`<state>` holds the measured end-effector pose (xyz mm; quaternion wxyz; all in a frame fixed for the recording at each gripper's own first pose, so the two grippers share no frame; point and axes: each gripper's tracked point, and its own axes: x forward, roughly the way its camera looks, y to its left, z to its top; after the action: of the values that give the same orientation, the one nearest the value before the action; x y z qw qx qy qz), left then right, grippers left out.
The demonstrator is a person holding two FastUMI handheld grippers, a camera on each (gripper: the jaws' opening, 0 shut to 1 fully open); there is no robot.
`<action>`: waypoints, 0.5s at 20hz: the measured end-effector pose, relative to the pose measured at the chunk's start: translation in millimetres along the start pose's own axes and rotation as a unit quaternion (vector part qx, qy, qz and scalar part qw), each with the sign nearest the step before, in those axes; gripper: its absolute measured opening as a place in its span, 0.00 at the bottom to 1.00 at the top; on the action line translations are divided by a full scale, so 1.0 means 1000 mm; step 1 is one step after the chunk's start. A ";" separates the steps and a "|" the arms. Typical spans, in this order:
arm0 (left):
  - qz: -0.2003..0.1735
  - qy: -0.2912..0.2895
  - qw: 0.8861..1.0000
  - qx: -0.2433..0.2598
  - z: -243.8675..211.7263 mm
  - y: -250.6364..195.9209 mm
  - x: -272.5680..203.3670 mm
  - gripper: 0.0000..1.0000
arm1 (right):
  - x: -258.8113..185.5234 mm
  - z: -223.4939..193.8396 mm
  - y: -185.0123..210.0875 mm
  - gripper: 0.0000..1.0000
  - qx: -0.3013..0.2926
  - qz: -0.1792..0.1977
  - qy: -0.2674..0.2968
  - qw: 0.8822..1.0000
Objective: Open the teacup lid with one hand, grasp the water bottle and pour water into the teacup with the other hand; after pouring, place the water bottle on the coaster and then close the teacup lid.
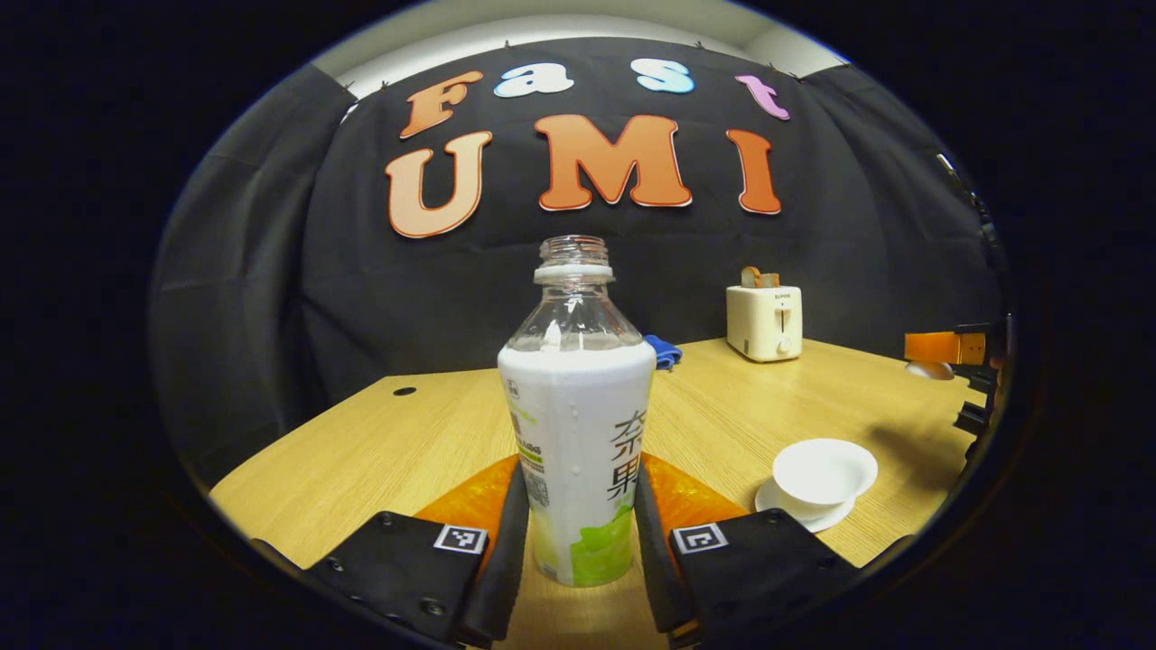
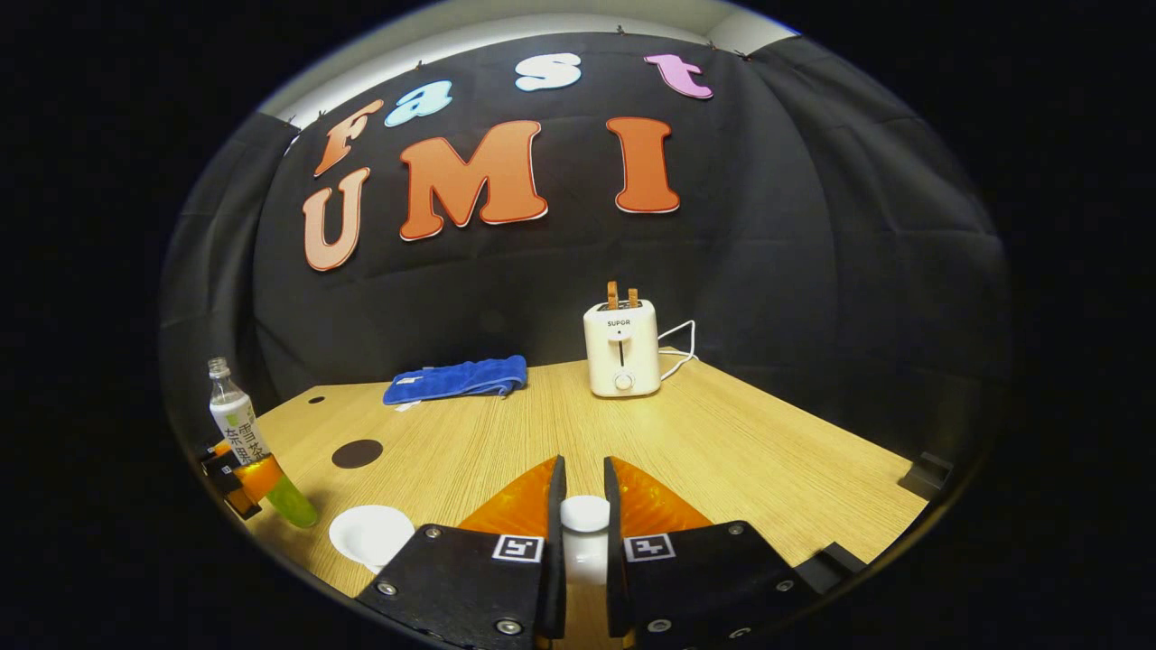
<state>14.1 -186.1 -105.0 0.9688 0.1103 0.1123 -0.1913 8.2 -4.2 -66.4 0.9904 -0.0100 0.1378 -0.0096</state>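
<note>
The water bottle [image 1: 576,424] (uncapped) is clamped upright by the left gripper [image 1: 578,533] for pouring; the lid [image 2: 584,515] is pinched aside by the right gripper [image 2: 584,528], leaving the teacup [image 1: 824,474] open on the bench [image 1: 722,406].

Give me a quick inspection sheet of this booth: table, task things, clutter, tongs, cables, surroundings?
Surface: wooden table, bare wood with small holes.
Job's things: uncapped water bottle; open teacup on its saucer; white lid; dark round coaster.
Clutter: blue towel; white toaster with toast in its slots.
Grippers: left tongs shut on the bottle, held upright; right tongs shut on the lid, held away from the teacup.
Cables: white toaster cord behind the toaster.
Surroundings: black cloth wall.
</note>
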 end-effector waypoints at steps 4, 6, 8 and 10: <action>-0.013 0.012 0.996 0.083 0.008 0.007 -0.011 0.59 | -0.002 0.002 -0.005 0.18 0.005 -0.003 -0.003 1.000; -0.018 0.008 0.990 0.138 0.018 0.010 -0.017 0.59 | -0.002 0.003 -0.008 0.18 0.009 -0.006 -0.003 1.000; -0.037 0.009 0.983 0.182 0.022 0.003 -0.020 0.59 | -0.002 0.004 -0.010 0.18 0.012 -0.007 -0.003 1.000; -0.049 0.013 0.972 0.228 0.023 -0.002 -0.023 0.58 | -0.003 0.004 -0.010 0.18 0.013 -0.006 -0.003 1.000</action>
<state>-3.0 -185.9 -77.0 0.9062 0.3248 0.0837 -0.2576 5.8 -13.9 -61.6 0.9907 0.0021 0.1347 -0.0174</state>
